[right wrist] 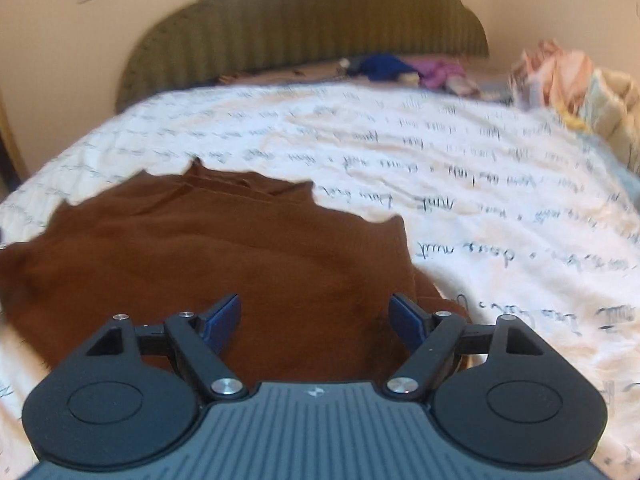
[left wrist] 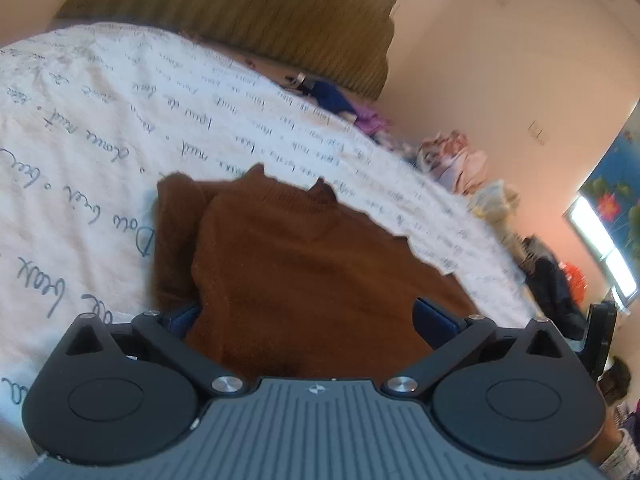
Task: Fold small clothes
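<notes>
Presently, left wrist view, scanning left to right: white bedspread [left wrist: 100, 128] with blue-grey handwritten script fills the left half of the frame. Brown knit sweater [left wrist: 288, 264] lies flat on it at centre, one layer folded over another along its left edge. Left claw [left wrist: 306, 316] sits at lower centre, released: blue pads [left wrist: 434, 320] stand wide apart, brown knit lying between them, neither pad seen pressing on it. Green ribbed headboard [left wrist: 248, 4] at top centre. Blue and purple clothes [left wrist: 344, 104] right of centre, then a pale crumpled pile [left wrist: 460, 160] toward the right edge.

Right wrist view, left to right: sweater [right wrist: 192, 256] occupies the left and centre of the frame, collar edge toward the headboard [right wrist: 304, 24]. Right claw [right wrist: 316, 318] at lower centre, also released; its blue pads [right wrist: 224, 316] are spread, sweater fabric visible in the gap, no grip evident. Script bedspread [right wrist: 500, 184] fills the right half. Loose clothes [right wrist: 404, 68] at upper right, by the bed's far end. Both frames are motion-blurred.
</notes>
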`<state>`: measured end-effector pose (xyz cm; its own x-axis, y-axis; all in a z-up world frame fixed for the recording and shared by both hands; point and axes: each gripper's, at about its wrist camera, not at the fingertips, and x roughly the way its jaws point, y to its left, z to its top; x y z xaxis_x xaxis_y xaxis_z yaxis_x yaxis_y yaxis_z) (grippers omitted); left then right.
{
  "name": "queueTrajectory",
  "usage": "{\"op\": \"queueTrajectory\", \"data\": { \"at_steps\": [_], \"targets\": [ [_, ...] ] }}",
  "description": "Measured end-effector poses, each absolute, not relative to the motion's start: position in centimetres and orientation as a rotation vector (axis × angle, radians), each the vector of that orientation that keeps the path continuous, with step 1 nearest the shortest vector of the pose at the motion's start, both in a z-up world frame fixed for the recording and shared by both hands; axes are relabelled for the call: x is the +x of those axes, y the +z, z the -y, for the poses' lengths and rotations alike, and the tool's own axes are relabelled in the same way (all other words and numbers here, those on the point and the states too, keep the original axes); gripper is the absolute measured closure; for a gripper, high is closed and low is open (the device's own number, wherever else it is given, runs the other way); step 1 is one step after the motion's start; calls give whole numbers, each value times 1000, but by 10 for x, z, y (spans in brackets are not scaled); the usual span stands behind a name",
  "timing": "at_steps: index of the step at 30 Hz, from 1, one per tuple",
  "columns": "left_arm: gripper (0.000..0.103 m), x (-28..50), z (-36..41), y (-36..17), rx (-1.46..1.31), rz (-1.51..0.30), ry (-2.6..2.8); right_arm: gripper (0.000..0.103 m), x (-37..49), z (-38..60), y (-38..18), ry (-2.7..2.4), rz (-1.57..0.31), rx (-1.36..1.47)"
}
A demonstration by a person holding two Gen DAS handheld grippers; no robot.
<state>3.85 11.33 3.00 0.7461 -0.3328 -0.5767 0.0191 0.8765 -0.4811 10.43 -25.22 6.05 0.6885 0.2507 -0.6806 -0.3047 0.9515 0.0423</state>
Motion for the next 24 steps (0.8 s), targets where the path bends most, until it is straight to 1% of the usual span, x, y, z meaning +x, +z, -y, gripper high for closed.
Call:
{"op": "queueTrajectory", "data": {
  "at_steps": [1, 2, 4, 7, 11, 13, 14, 18, 21, 22, 23, 24],
  "targets": [
    [0, 48, -112, 17, -477, -759, -192, 21, 115, 254, 45, 263, -801, -107],
    [0, 50, -113, 8, -477, -723, -206, 15, 118, 258, 34, 260, -806, -114],
    [0, 43, -120, 10, -505, -719, -201, 15, 112, 272, 27, 300, -764, -70],
    [0, 18, -137, 21, -600, -703, -221, 13, 102, 271, 40, 266, -772, -61],
    [0, -16, -162, 33, -571, -710, -80, 12, 82, 252, 71, 317, -694, -56],
    [0, -18, -169, 29, -570, -739, -42, 2, 76, 238, 83, 368, -658, -8],
    [0, -17, -171, 27, -564, -759, -24, 0, 75, 229, 86, 396, -649, 5],
    [0, -9, -152, 26, -436, -790, 15, 0, 83, 184, 74, 359, -644, -93],
    [0, -3, -134, 21, -340, -813, 42, 0, 93, 164, 42, 270, -727, -243],
    [0, -4, -130, 20, -318, -814, 48, 0, 94, 168, 29, 274, -751, -248],
    [0, -3, -127, 20, -298, -814, 48, 0, 88, 180, 28, 296, -719, -191],
    [0, -4, -126, 19, -285, -812, 47, 0, 87, 188, 27, 309, -730, -171]
  ]
}}
